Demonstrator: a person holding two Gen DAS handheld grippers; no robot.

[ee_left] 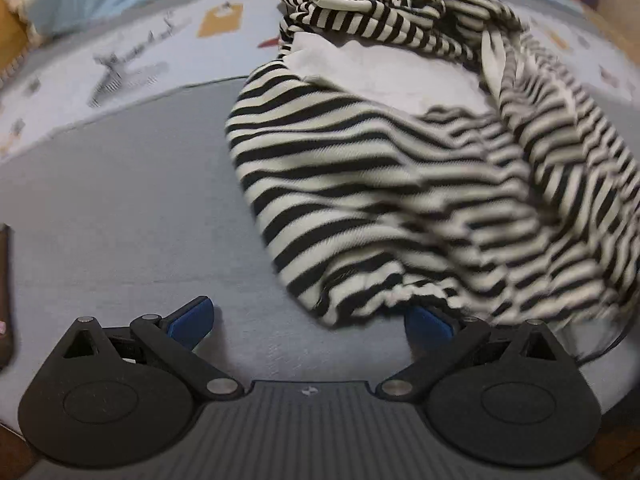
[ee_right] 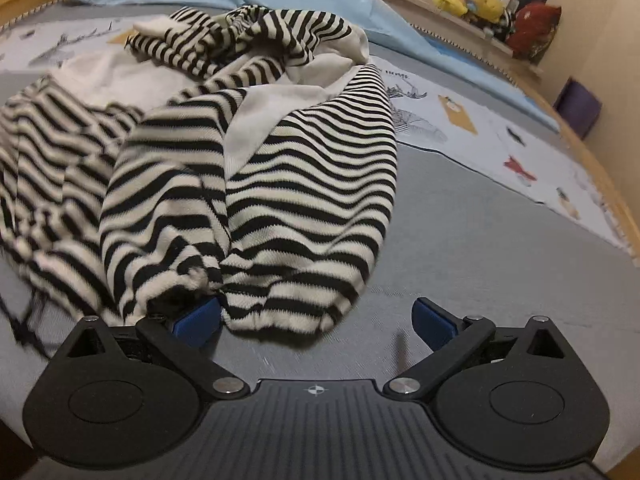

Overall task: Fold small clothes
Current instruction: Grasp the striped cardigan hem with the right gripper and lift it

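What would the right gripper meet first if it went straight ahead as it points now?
Most likely the striped garment: its hem lies between the open right gripper fingers, just ahead. Depth is unclear, so it could graze the grey sheet first.

Your right gripper (ee_right: 316, 320) is sitting wide open at the hem | striped garment (ee_right: 256, 184) is lying crumpled on the grey bedsheet (ee_right: 480, 248) — its edge is draping over your left blue pad (ee_right: 198, 322)
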